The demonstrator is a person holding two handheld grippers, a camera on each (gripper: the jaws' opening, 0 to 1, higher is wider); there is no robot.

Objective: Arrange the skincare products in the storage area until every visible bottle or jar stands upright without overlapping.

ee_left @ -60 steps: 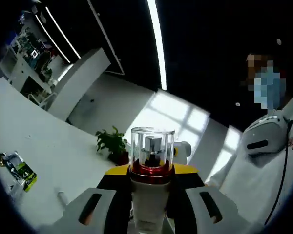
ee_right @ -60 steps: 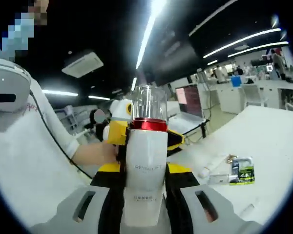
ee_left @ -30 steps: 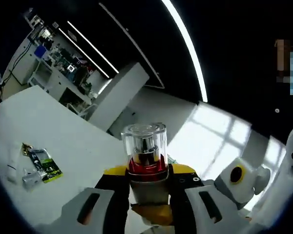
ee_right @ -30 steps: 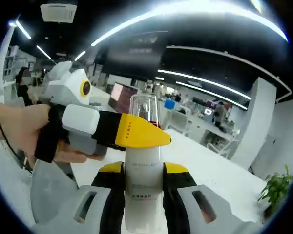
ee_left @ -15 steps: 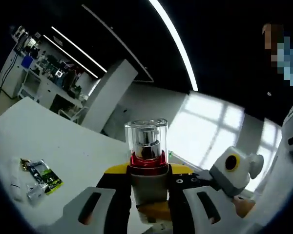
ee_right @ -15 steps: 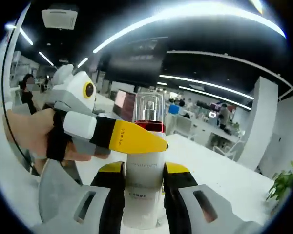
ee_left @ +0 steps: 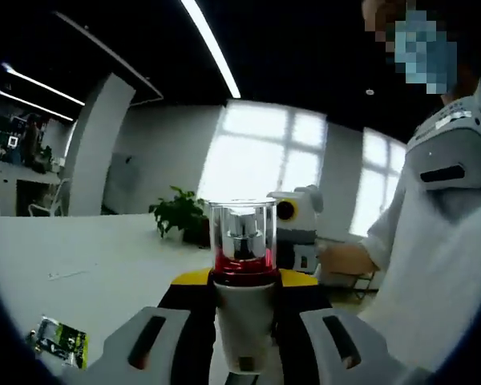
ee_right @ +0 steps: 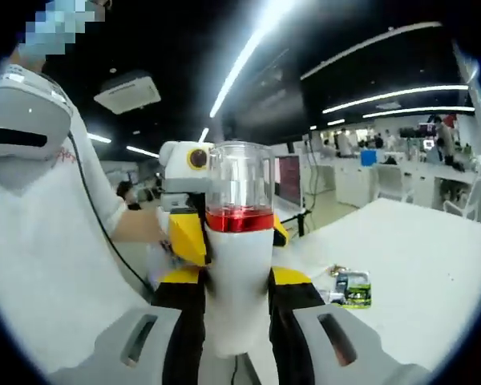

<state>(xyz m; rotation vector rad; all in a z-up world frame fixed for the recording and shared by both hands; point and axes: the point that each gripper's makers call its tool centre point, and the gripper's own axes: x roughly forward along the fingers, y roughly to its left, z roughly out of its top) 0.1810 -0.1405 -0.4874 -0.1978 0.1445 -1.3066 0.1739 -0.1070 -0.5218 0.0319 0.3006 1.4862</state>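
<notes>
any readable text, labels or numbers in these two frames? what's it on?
None can be read.
Bottle: no print legible on its white body in either view.
Green packet on the table: markings too small and blurred.
Red mark on the person's shirt: too blurred.

bottle (ee_left: 243, 321) between jaws, packet (ee_left: 58, 342) on table (ee_left: 104, 257)

I can read no lettering on the bottle (ee_right: 239, 273) between my jaws; the print on the green packet (ee_right: 351, 289) is too small to read.
</notes>
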